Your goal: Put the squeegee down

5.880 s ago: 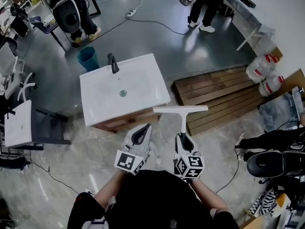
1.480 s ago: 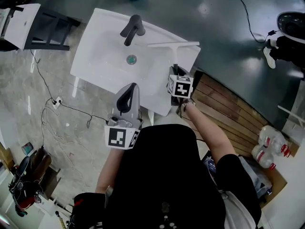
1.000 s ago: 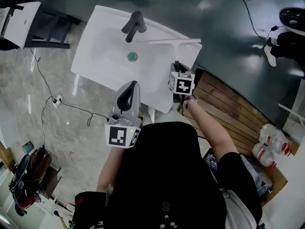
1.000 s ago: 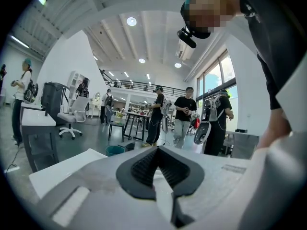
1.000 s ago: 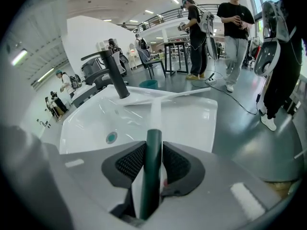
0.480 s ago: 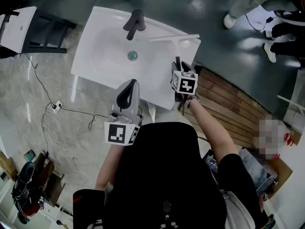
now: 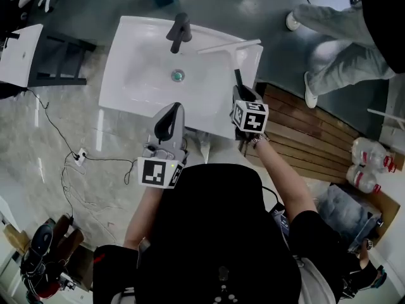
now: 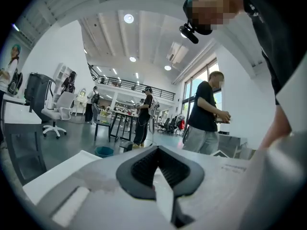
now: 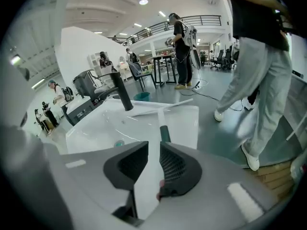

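The squeegee (image 7: 229, 45) lies along the right edge of the white sink (image 7: 126, 97), handle toward me. My right gripper (image 9: 154, 151) hovers just behind the handle, its jaws closing on nothing. I should back it straight off without nudging the handle. My left gripper (image 8: 158, 150) is closed and empty. The right gripper hides the handle's near end in the head view.

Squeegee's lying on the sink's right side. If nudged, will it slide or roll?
Probably slides easily: the squeegee lies on the glossy white sink. Its wide crosswise blade should stop rolling. The slim frame looks light and stiff.
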`<state>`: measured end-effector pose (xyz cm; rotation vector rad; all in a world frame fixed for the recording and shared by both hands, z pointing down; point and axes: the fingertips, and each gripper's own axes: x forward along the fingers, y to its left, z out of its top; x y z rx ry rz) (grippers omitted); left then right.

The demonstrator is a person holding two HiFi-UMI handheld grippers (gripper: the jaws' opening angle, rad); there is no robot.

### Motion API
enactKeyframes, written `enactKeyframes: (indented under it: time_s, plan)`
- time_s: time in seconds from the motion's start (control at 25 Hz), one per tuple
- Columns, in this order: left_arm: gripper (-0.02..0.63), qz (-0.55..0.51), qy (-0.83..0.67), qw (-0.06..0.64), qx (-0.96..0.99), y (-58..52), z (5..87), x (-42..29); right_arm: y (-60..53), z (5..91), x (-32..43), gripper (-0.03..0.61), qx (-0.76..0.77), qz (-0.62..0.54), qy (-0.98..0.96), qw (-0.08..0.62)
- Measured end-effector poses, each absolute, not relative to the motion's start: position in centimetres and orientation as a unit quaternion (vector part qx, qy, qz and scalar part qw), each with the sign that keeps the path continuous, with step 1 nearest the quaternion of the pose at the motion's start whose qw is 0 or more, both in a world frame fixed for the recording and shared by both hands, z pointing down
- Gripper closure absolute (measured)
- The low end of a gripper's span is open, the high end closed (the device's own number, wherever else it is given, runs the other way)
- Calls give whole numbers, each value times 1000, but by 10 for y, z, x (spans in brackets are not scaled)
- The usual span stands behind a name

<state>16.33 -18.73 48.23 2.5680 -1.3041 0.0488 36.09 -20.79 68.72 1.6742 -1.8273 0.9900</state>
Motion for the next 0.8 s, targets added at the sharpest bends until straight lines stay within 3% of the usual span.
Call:
enactKeyframes:
  time_s: [0.32, 0.8]
  plan:
    - [612, 19, -418, 124, 900, -178, 476, 139, -190, 657, 337, 572, 642, 349, -653, 199]
    - [612, 11, -403, 114, 908, -171, 471, 106, -180, 634, 282, 575, 635, 335, -674, 174]
